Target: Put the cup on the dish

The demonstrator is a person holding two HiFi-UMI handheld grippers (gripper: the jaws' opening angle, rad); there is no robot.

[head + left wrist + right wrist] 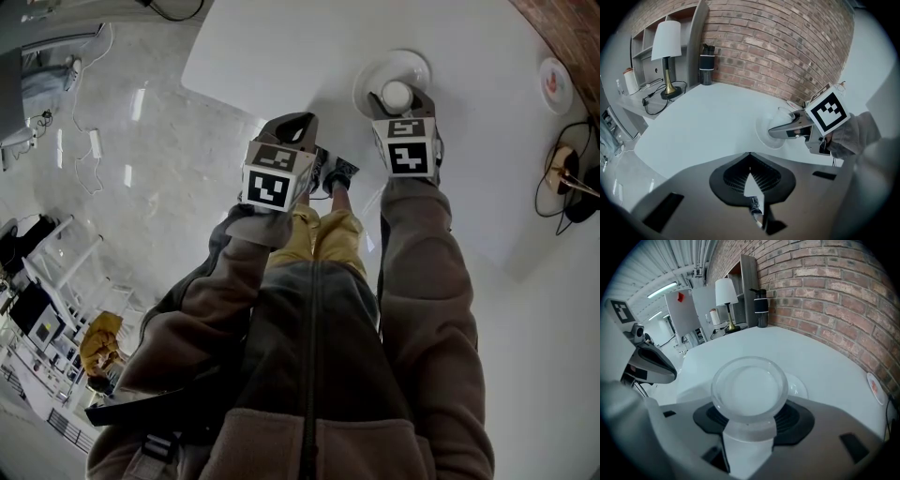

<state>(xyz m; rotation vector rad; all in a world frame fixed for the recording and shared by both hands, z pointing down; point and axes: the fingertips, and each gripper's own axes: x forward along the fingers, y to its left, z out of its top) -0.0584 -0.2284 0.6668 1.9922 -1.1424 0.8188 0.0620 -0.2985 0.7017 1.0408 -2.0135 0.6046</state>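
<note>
Right gripper (749, 420) clamped on clear cup (749, 387), upright over white dish (800, 389) on tabletop (797, 348); left gripper (750, 161) empty, jaws together, at tabletop's near edge, left of dish.

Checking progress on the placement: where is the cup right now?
The cup is held between the right gripper's jaws, just over the dish on the white table, at the head view's upper right.

Clear cup (749, 390), white dish (418, 66)
</note>
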